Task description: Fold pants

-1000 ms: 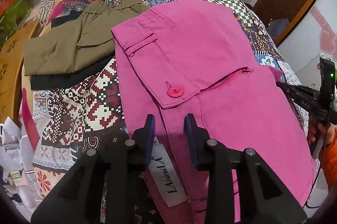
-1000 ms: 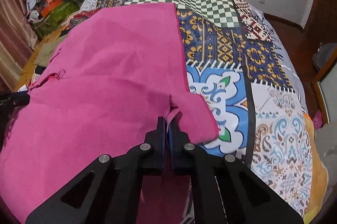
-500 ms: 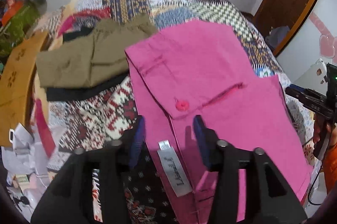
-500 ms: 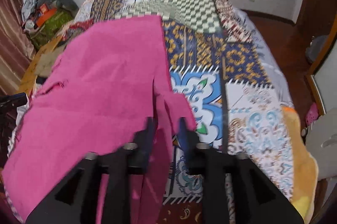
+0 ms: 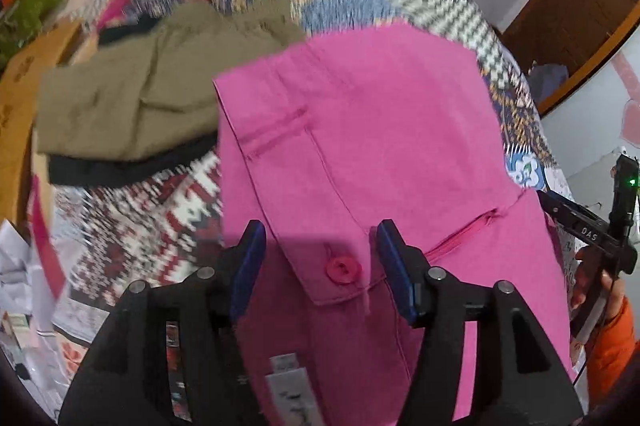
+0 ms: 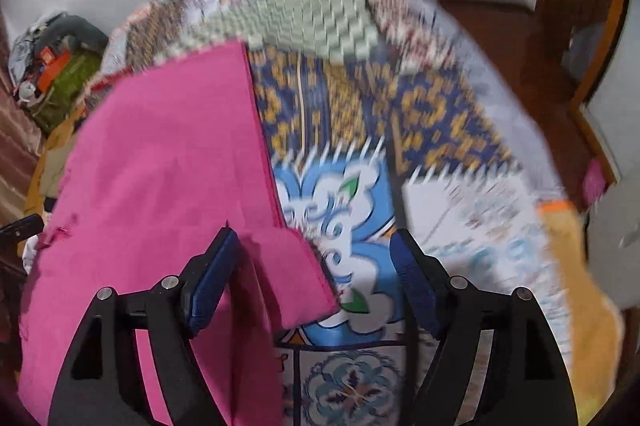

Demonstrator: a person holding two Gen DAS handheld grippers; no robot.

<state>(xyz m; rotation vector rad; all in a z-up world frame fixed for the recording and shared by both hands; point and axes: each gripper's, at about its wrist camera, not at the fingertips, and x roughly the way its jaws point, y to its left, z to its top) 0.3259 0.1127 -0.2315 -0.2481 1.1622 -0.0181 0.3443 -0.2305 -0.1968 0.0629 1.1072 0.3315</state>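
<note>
Pink pants [image 5: 360, 161] lay folded on the patchwork bed [image 6: 420, 113] beside olive shorts [image 5: 132, 97] — my left hand-held gripper [image 5: 320, 258] and right hand-held gripper [image 6: 316, 278] had just been opening, both released, nothing pinched, letting the fold settle flat.

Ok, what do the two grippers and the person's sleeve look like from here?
The left gripper and right gripper are both matte black with silver pivot bolts and blue ribbed pads. The right unit, seen from the side, carries white "DAS" lettering and a green light. The sleeve is orange.
</note>
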